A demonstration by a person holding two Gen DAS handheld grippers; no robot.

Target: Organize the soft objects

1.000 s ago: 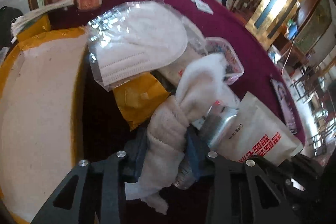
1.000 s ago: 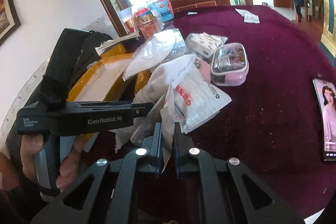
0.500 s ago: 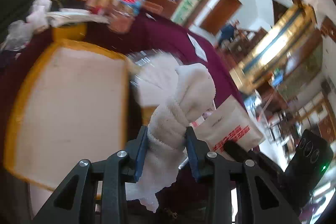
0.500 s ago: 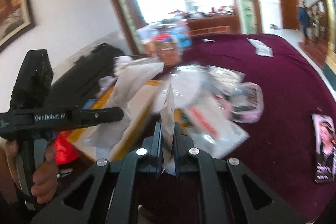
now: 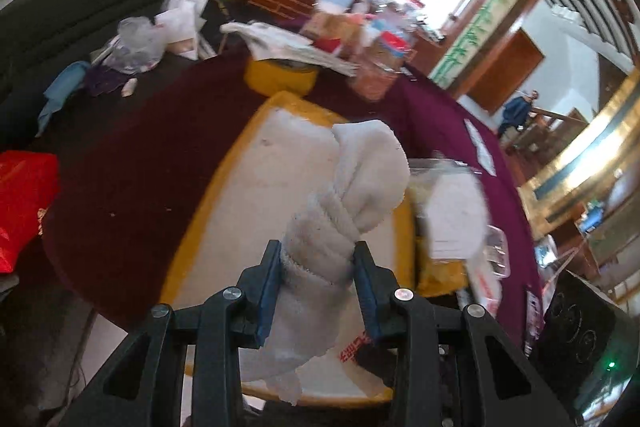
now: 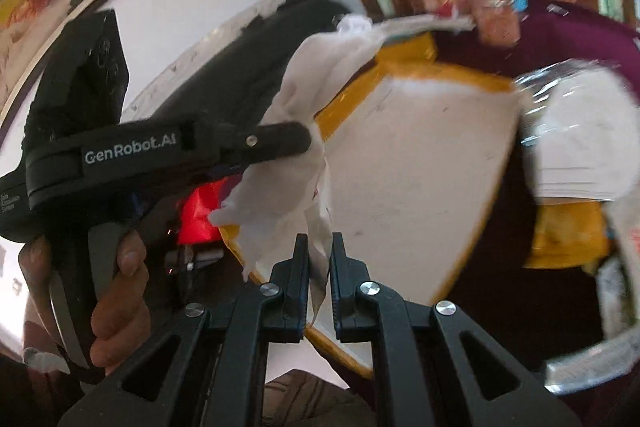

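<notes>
My left gripper (image 5: 317, 267) is shut on a rolled white towel (image 5: 352, 187) and holds it above a yellow-rimmed white tray (image 5: 248, 203). My right gripper (image 6: 319, 255) is shut on the edge of a white plastic packet (image 6: 316, 227) with red print, raised over the same tray (image 6: 420, 163). The left gripper's body (image 6: 160, 155) and the towel (image 6: 316, 75) show to the left in the right wrist view. A bagged white face mask (image 5: 452, 211) lies right of the tray; it also shows blurred in the right wrist view (image 6: 584, 143).
The tray sits on a round table with a dark red cloth (image 5: 140, 163). Jars and boxes (image 5: 372, 43) stand at the table's far edge. A red bag (image 5: 20, 203) is off the table's left. A black sofa (image 5: 60, 11) is behind.
Both grippers have lifted their items from the pile on the right and swung left, so they now hang over the tray. The towel and the packet stay gripped.
</notes>
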